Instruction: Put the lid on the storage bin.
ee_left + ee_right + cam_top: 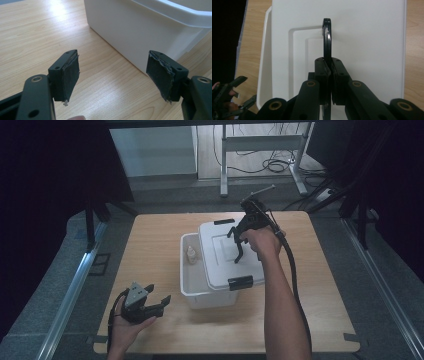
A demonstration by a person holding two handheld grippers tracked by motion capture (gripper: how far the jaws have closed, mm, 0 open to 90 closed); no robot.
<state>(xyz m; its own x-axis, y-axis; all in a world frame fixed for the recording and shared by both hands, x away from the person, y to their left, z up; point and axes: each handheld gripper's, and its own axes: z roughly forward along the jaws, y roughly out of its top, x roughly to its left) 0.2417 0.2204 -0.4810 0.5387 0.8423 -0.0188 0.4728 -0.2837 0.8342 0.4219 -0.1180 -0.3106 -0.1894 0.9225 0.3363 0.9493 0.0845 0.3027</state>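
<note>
The right forearm [280,300] reaches forward over the table [150,250], the hand [263,241] wrapped round the right gripper [239,251], which tips downward onto the white lid [225,265]. In the right gripper view its jaws are clenched on the black handle [327,40] of the lid; the thin handle stands edge-on between the pads and curves on ahead of the tips. The lid lies directly beneath and ahead of these jaws, shifted to one side of the white bin [192,287], so that a strip of the bin's interior lies open on the side towards the left gripper. In that opening stands a small bottle [191,255], though it is too small to make out what kind. Black latches sit at the lid's near edge [240,282] and far edge [223,221].

The left hand [127,327] rests low near the table's front edge, palm up under the left gripper [159,295], which points towards the bin. Its jaws are released, spread wide with bare wood between them. The pads [71,75] look worn and frayed at the edges. Ahead of these jaws, nearer the right-hand one, rises the bin's white wall [140,30]; the tips are near it but apart from it. A cable [292,270] trails back from the right gripper along the forearm.
</note>
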